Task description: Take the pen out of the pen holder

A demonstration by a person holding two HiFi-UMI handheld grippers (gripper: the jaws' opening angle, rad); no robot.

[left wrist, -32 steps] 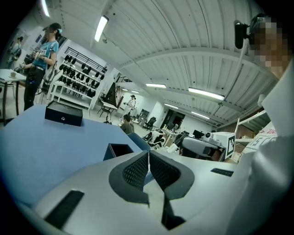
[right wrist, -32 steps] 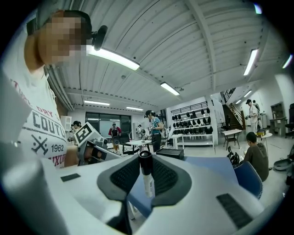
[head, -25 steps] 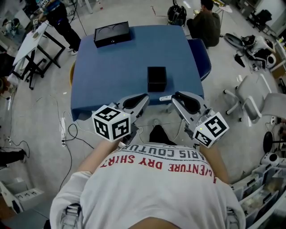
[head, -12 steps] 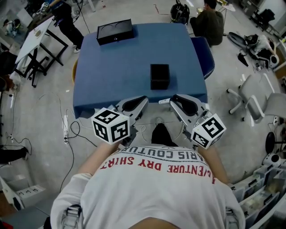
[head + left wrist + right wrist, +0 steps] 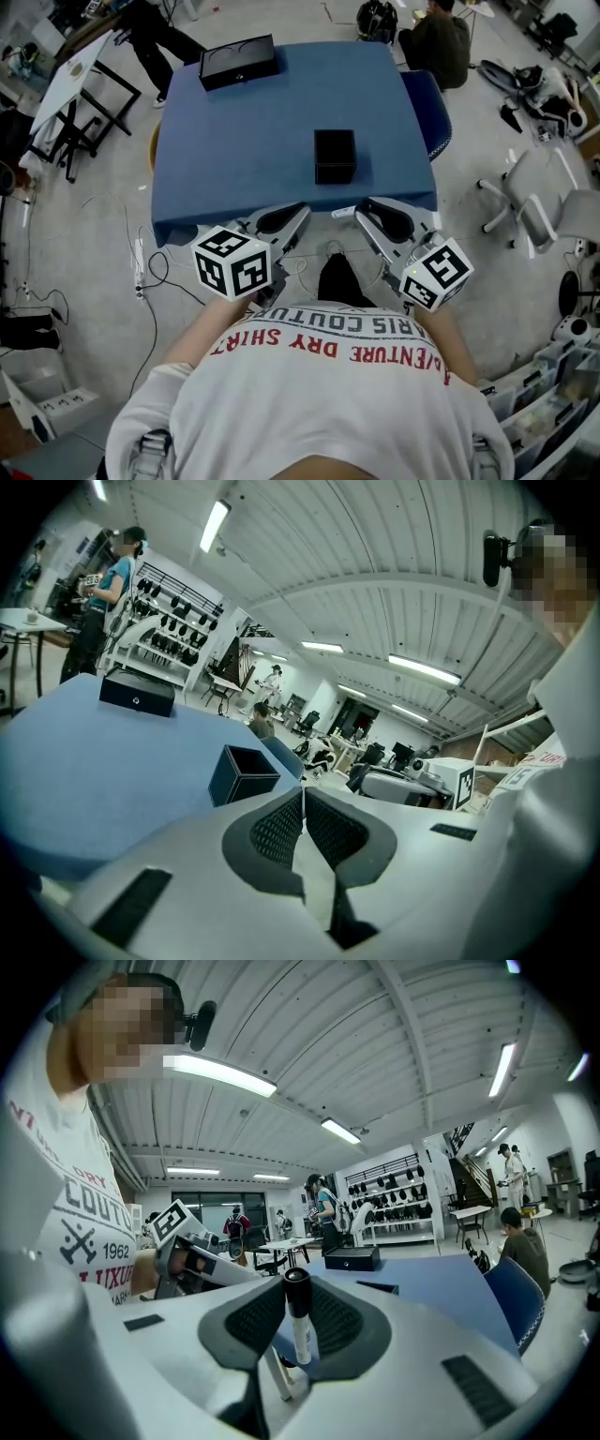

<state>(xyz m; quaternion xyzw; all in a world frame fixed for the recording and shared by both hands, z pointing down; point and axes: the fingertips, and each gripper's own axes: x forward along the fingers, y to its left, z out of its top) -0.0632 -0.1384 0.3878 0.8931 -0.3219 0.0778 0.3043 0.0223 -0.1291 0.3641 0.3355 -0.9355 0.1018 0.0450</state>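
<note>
The black square pen holder [image 5: 334,157] stands on the blue table [image 5: 234,141]; the left gripper view shows the pen holder [image 5: 242,773] open-topped and empty. My right gripper [image 5: 361,207] hovers at the table's near edge, shut on a white pen with a black cap [image 5: 344,212]. In the right gripper view the pen [image 5: 300,1330] stands upright between the pads of the right gripper [image 5: 292,1309]. My left gripper [image 5: 303,209] hangs beside it at the near edge. Its jaws meet with nothing between them, as the left gripper [image 5: 302,799] shows in its own view.
A flat black box [image 5: 237,63] lies at the table's far left corner. A blue chair [image 5: 429,117] stands at the right side, with a seated person [image 5: 433,42] beyond. Cables [image 5: 150,272] trail on the floor at the left. An office chair [image 5: 534,202] stands at the right.
The right gripper with the pen has sunk slightly at the table's near edge. The left gripper has stayed in place.
</note>
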